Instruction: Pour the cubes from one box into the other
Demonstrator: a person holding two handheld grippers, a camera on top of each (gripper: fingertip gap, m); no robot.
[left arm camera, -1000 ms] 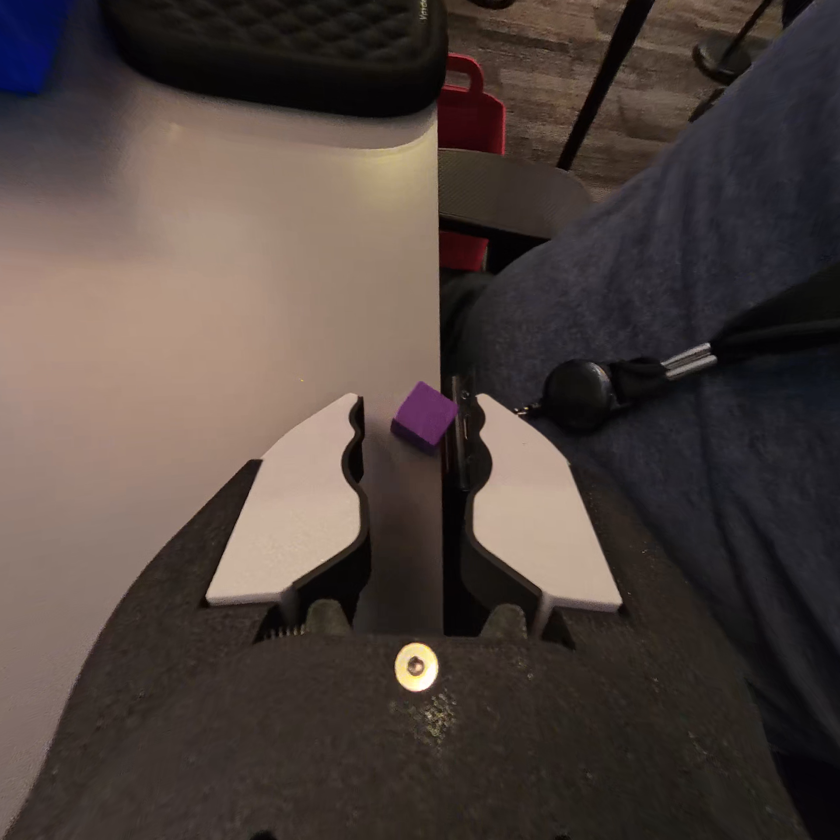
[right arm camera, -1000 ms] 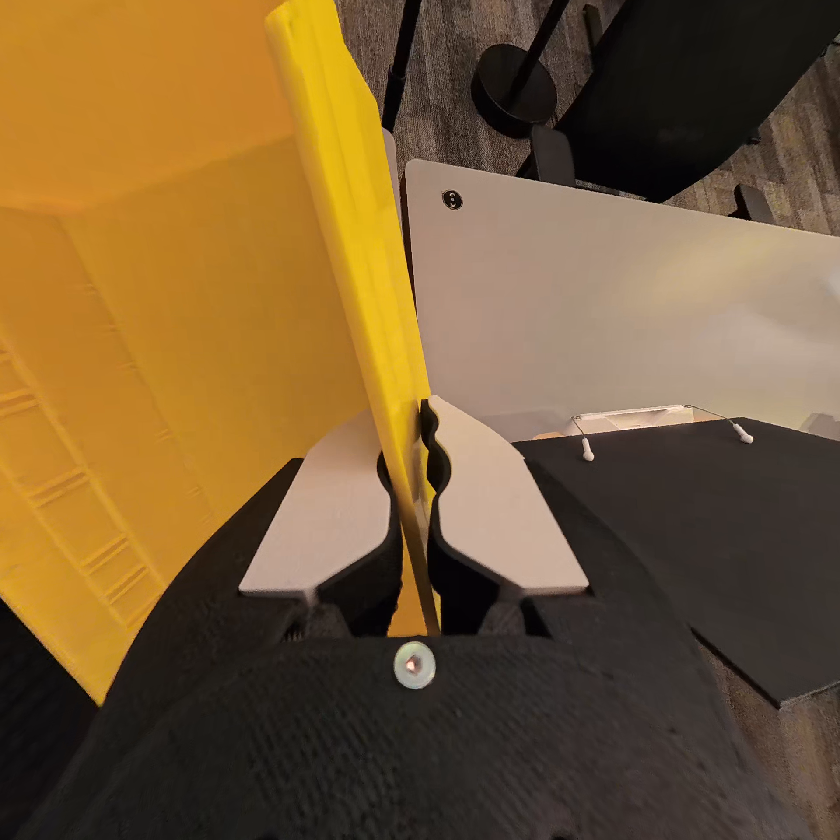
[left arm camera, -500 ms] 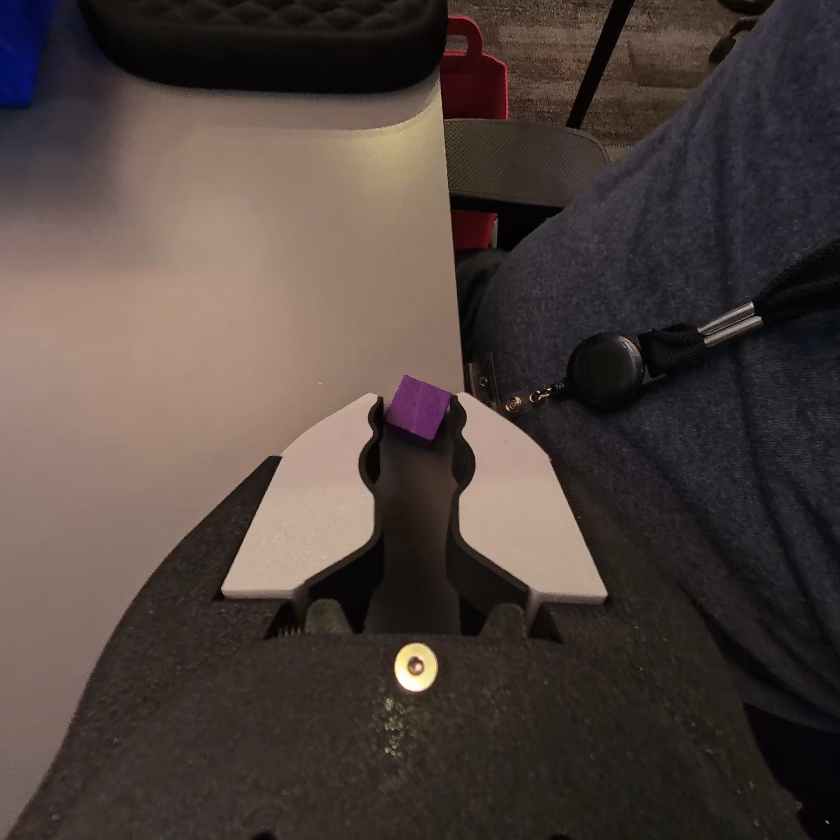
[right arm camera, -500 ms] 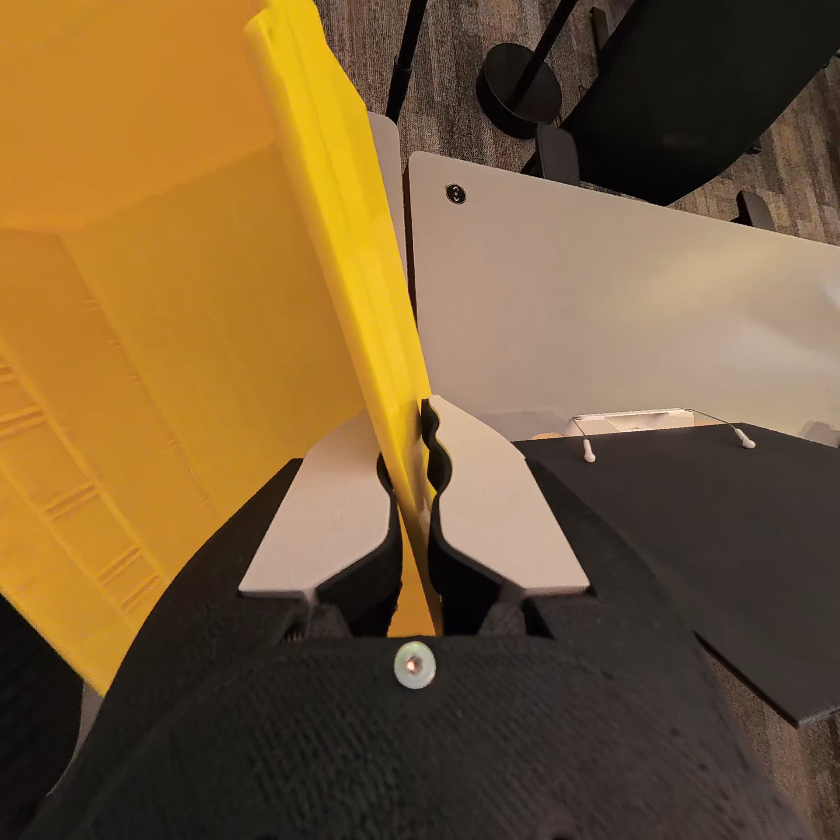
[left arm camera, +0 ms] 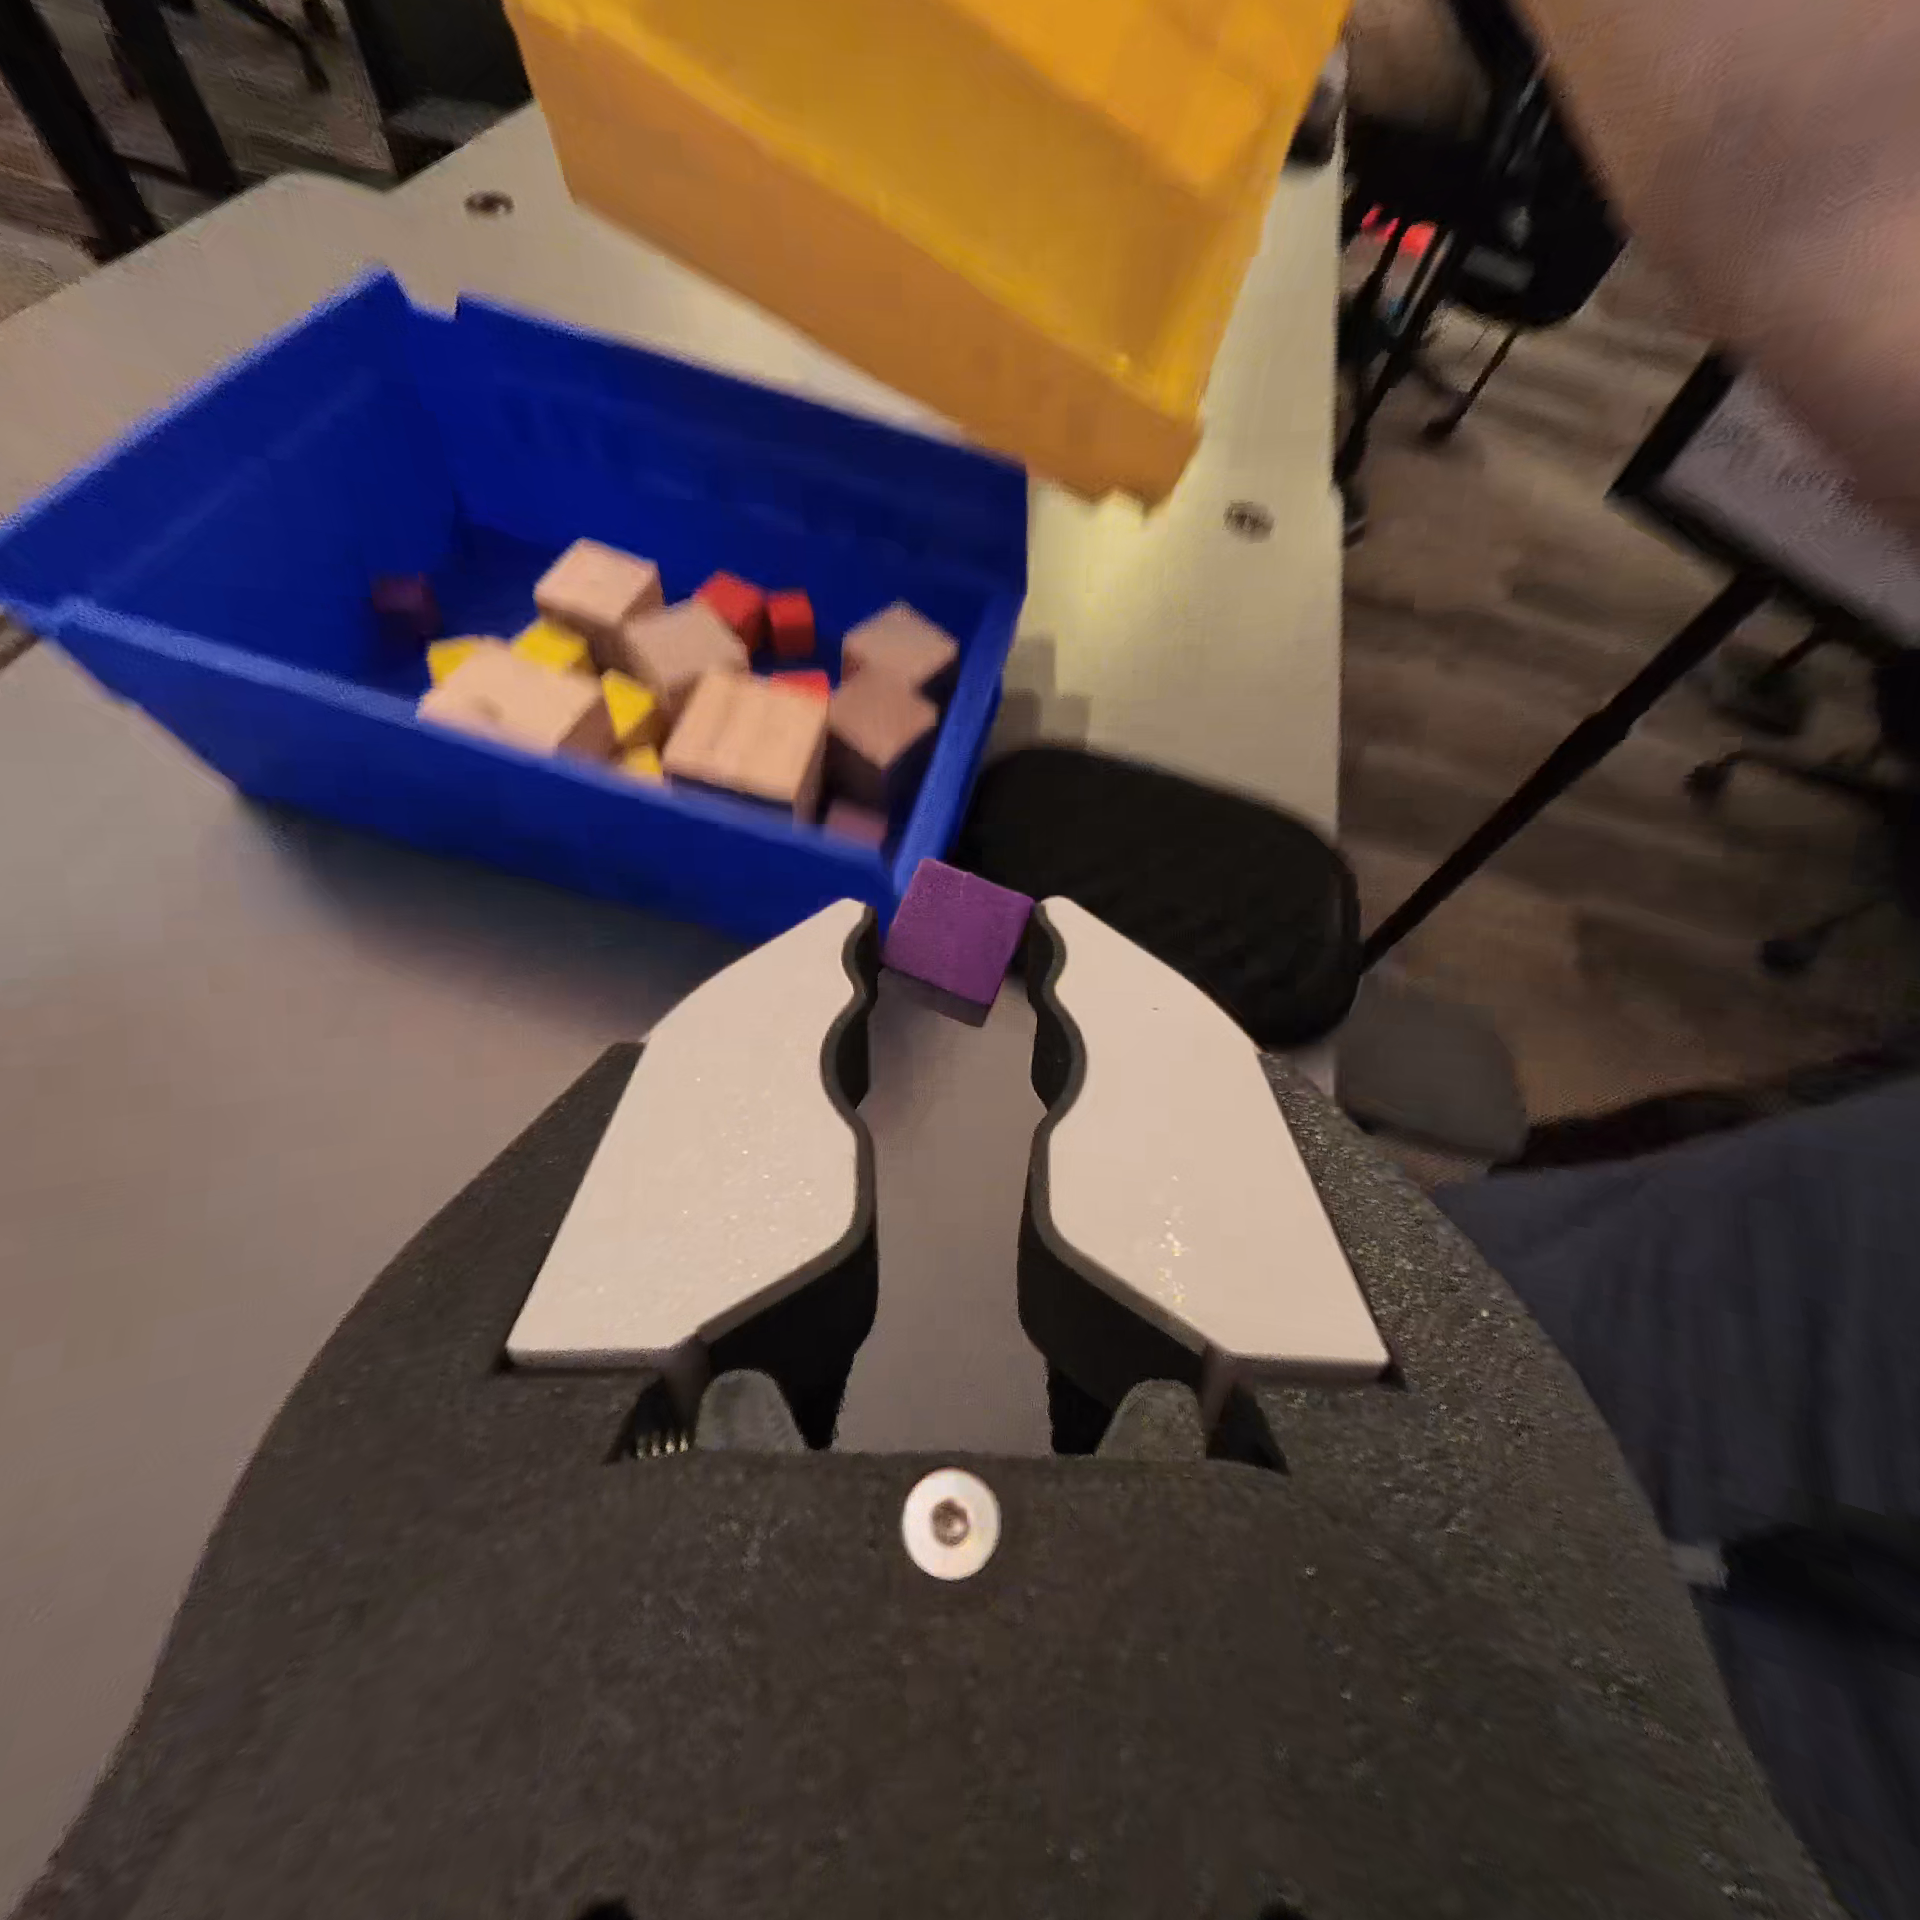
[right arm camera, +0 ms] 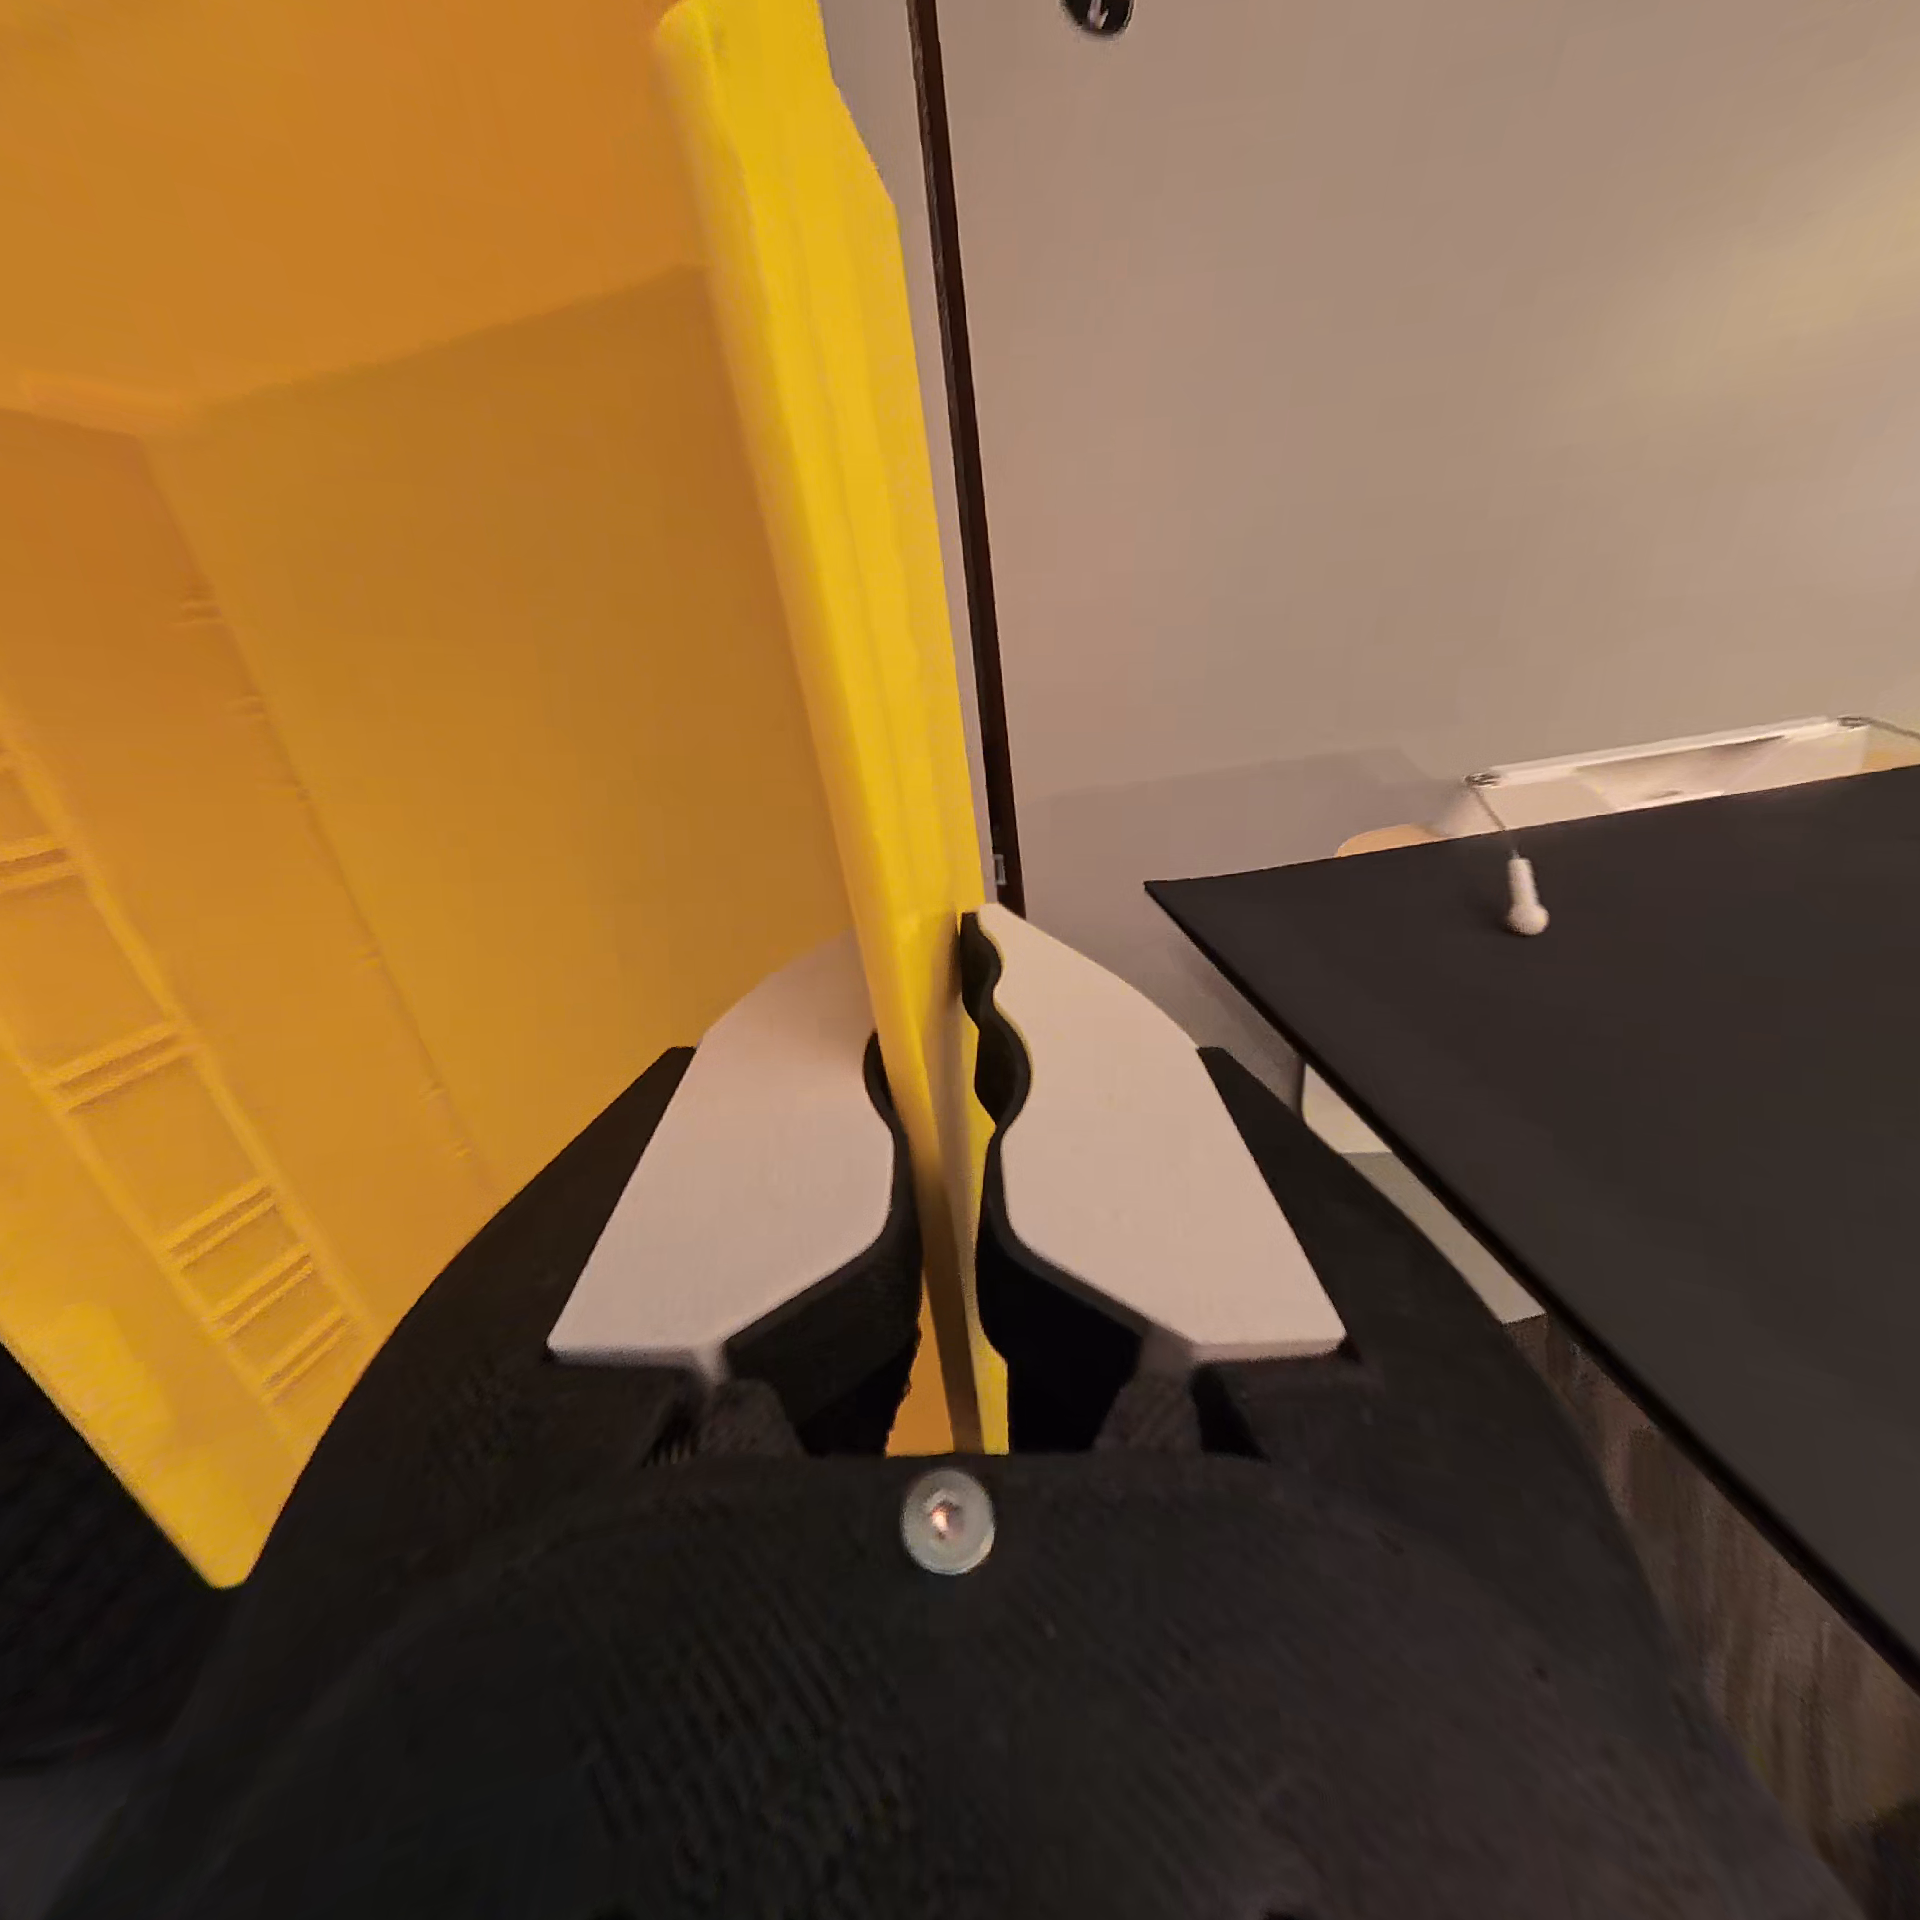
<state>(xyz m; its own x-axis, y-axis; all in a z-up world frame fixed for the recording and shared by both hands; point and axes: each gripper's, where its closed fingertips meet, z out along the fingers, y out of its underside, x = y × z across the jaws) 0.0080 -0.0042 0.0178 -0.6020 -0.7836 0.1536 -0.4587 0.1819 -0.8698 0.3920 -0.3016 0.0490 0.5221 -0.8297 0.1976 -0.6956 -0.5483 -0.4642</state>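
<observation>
My left gripper (left arm camera: 954,940) is shut on a small purple cube (left arm camera: 956,948), held at its fingertips just in front of the near right corner of the blue box (left arm camera: 312,717). The blue box stands on the grey table (left arm camera: 208,1039) and holds several wooden, yellow, red and purple cubes (left arm camera: 675,686). My right gripper (right arm camera: 940,935) is shut on the side wall of the yellow box (right arm camera: 821,520). The yellow box (left arm camera: 935,208) hangs in the air above and behind the blue box in the left wrist view. What I see of its inside looks empty.
A black padded case (left arm camera: 1164,883) lies on the table right of the blue box. A person's arm (left arm camera: 1766,208) shows blurred at the upper right. A black board (right arm camera: 1610,1143) lies at the right in the right wrist view, over a second grey table (right arm camera: 1403,416).
My left gripper closed on the purple cube at the table's edge, lifted it and swung to face the blue box. My right gripper moved with the yellow box, nearer to the table.
</observation>
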